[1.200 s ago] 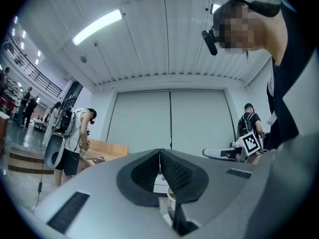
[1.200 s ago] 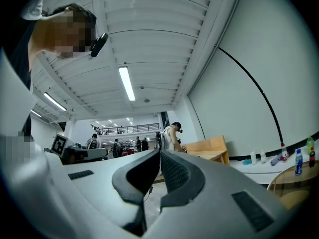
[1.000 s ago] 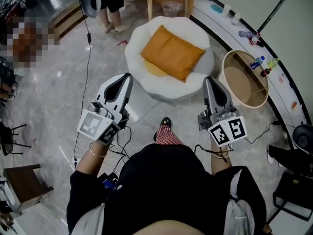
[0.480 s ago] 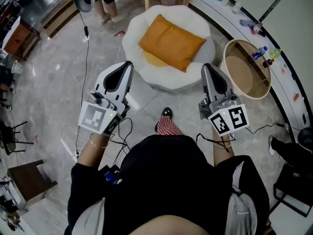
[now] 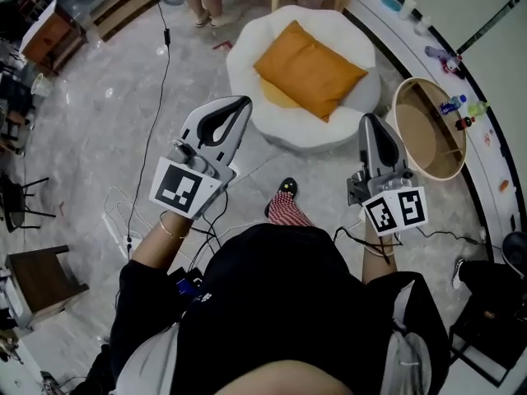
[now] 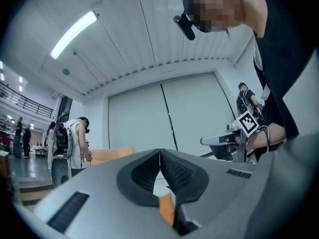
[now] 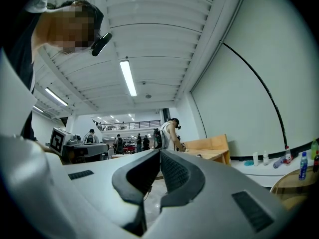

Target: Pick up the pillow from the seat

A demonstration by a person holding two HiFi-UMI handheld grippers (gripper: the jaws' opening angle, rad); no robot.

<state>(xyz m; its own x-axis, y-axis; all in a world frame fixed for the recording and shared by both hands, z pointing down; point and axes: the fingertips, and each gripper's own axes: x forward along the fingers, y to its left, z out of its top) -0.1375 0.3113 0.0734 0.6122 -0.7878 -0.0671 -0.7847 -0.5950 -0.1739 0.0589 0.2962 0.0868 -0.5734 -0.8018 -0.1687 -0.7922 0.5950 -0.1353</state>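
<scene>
pillow [image 5: 309, 68], orange and rectangular, lies flat on the white round seat [image 5: 247, 60], well ahead of both grippers and touched by neither. its long axis runs on a slant in the head view, from the far left of the seat to the near right (so it reads as a diamond rather than square to the person). its short ends face far left and near right. one corner points back toward the person and lies nearer the right gripper than the left. a paler yellow patch [image 5: 278, 97] shows just beside its near-left long edge.

left gripper [image 5: 244, 100] is held over the grey marbled floor [image 5: 99, 122], short of the seat's near-left side, its nose aimed up and to the right toward the seat. its fingers [image 6: 143, 176] are pressed together tip to tip with nothing between them.

right gripper [image 5: 370, 118] hovers between the seat's near-right side and a round wooden tub [image 5: 424, 134], nose pointing away from the person. its fingers [image 7: 175, 172] also meet at the tips and hold nothing.

the person's shoe [image 5: 284, 189] stands on the floor between the two grippers, near the seat's front.
</scene>
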